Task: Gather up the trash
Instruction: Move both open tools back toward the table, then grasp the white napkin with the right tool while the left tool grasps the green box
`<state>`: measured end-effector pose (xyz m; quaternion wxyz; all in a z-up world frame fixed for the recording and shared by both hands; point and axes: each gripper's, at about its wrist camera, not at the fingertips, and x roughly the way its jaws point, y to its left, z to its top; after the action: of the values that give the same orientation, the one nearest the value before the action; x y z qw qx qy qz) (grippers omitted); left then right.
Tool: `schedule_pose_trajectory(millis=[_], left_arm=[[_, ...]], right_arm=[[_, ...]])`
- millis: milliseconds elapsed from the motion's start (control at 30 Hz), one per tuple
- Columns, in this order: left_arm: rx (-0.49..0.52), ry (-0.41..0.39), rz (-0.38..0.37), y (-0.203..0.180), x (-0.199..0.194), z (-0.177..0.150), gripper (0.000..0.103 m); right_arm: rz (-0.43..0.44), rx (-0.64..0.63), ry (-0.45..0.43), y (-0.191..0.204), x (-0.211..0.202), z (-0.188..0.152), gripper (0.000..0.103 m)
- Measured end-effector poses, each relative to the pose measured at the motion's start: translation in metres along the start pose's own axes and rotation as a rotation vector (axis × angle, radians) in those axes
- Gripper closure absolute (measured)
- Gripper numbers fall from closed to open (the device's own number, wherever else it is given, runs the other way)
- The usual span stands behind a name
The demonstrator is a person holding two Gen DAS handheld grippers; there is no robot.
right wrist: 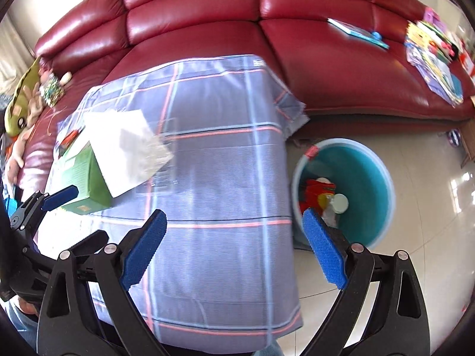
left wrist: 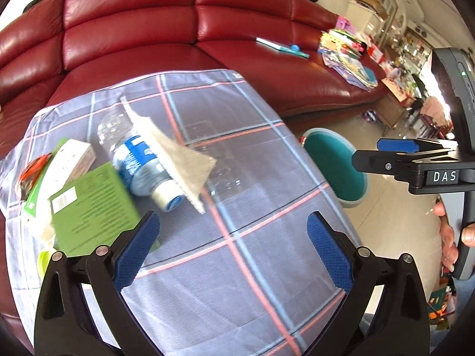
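Trash lies on a table under a plaid cloth (left wrist: 237, 154): a clear water bottle (left wrist: 139, 160) with a blue label, a white paper napkin (left wrist: 175, 154) on top of it, a green box (left wrist: 92, 210), a white and green carton (left wrist: 65, 163) and a red wrapper (left wrist: 31, 172). My left gripper (left wrist: 234, 252) is open and empty, just short of the green box and bottle. My right gripper (right wrist: 234, 246) is open and empty above the cloth (right wrist: 225, 178). The napkin (right wrist: 127, 151) and green box (right wrist: 86, 178) lie to its left. A teal bin (right wrist: 356, 175) to the right holds red and white trash.
A red leather sofa (left wrist: 178, 29) runs behind the table, with books and papers (left wrist: 347, 56) on its right seat and soft toys (right wrist: 23, 106) on its left. The bin (left wrist: 335, 160) stands on pale floor tiles by the table's right edge. The right gripper's body (left wrist: 415, 160) shows at the right.
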<state>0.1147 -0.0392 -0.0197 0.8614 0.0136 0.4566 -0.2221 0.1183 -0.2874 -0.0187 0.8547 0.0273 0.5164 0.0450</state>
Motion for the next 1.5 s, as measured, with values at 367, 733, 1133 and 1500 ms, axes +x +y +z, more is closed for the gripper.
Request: schedule_pose_trajectory(millis=[367,733,1133,1500], left_arm=[[-0.154,0.011,0.114,0.118,-0.033,-0.046,0.004],[-0.188,0.04,0.092,0.154,-0.02,-0.06,0.004],[-0.16,0.049,0.038,0.154,-0.005,-0.055,0.004],[-0.126,0.043,0.005,0.138,0.005,-0.05,0.021]], right_arm=[[0.047,-0.154,0.058,0.102,0.032,0.012,0.014],[0.039,-0.223,0.088,0.16,0.088,0.039,0.026],[0.019,-0.313,0.094,0.193,0.12,0.061,0.1],[0.051,-0.343,-0.003,0.2,0.058,0.058,0.101]])
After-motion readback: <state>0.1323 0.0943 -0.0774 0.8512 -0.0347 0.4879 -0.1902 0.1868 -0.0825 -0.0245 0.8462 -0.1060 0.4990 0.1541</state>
